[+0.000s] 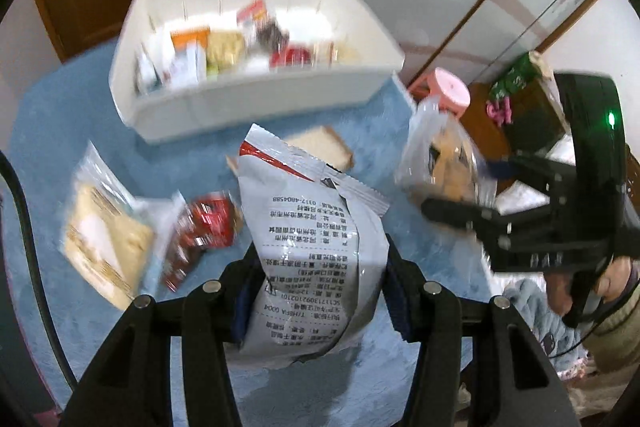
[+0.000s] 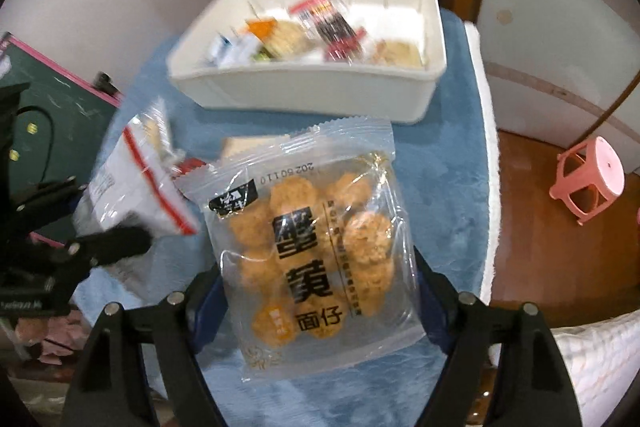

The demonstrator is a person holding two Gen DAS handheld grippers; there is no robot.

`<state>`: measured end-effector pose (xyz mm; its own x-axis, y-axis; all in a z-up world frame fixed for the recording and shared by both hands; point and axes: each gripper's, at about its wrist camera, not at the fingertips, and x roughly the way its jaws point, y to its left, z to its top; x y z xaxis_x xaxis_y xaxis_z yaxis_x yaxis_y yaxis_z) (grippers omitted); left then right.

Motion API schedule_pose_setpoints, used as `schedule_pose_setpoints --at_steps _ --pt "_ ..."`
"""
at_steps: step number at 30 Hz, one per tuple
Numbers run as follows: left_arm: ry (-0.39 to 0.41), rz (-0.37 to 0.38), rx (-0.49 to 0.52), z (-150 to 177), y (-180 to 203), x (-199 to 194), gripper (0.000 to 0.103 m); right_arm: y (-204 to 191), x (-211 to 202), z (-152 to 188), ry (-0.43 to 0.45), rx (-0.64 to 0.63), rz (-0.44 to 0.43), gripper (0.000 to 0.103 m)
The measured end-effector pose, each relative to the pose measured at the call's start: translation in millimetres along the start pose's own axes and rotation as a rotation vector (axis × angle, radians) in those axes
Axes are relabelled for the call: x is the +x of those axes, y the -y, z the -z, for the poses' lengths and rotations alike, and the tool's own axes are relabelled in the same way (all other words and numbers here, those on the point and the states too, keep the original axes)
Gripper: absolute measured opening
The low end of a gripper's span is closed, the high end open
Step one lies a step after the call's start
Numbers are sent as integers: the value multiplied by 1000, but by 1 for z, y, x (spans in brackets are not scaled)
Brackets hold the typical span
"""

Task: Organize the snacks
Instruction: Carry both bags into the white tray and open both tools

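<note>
Both tools grip packets before bin [image 2: 304, 95]

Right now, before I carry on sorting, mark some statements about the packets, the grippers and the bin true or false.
1. The left gripper holds a grey printed packet. True.
2. The right gripper is empty. False: it holds a clear packet of golden snack balls.
3. The white bin already has snacks in it. True.
4. The bin stands on bare wood. False: it stands on a blue cloth.
5. No packets remain on the cloth. False: a red packet and a cracker packet lie there.
</note>
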<state>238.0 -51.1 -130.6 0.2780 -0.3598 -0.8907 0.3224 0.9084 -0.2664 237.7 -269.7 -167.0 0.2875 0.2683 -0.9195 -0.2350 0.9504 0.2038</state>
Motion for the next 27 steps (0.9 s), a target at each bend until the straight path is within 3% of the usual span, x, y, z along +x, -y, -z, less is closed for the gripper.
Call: schedule_pose_setpoints --at_steps 8,14,17,22,27 --pt "172 -87 19 -59 14 -68 52 -21 -74 -32 173 1 -61 81" --pt "283 -185 -14 -109 14 -107 52 -16 -125 -85 325 20 -89 81" --pt "320 -218 -38 -129 13 -120 52 -17 -142 -108 379 22 -56 81" --pt "380 -255 -66 -163 12 -128 52 -19 -149 -138 425 33 -15 82" --pt "386 -280 -93 -191 8 -112 52 -17 -133 -158 414 42 6 82"
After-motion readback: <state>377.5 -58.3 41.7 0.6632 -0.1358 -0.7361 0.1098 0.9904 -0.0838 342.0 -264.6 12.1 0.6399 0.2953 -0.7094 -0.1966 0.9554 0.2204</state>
